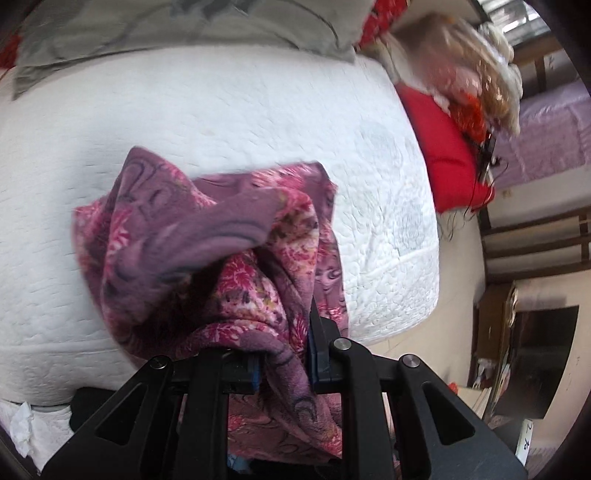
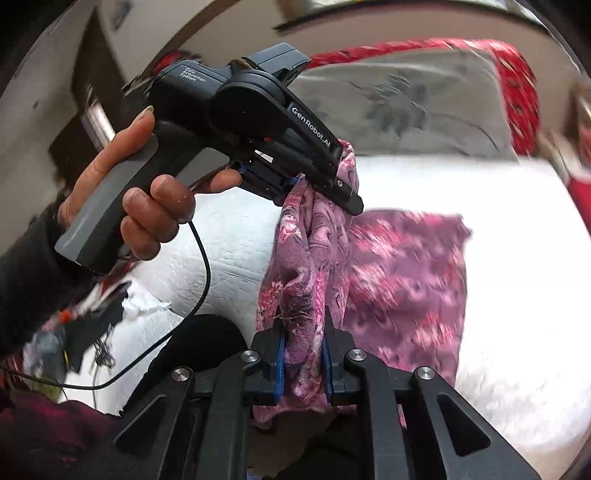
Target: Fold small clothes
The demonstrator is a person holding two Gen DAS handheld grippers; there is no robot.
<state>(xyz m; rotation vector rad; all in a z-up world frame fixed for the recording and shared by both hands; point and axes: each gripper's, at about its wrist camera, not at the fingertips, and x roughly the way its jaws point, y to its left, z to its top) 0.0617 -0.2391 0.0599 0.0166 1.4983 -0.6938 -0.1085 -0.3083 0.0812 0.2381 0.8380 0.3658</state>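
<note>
The left gripper (image 2: 325, 184) read "GenRobot.AI" and "Data Acquisition System". It and the right gripper (image 2: 303, 354) each pinched the purple-pink floral cloth (image 2: 402, 280), which hung bunched above a white quilted mattress (image 1: 221, 122). A grey pillow (image 1: 184, 29) and red bedding (image 1: 439, 147) lay beyond

Bare mattress (image 1: 221, 110) beyond garment (image 1: 207, 236)
</note>
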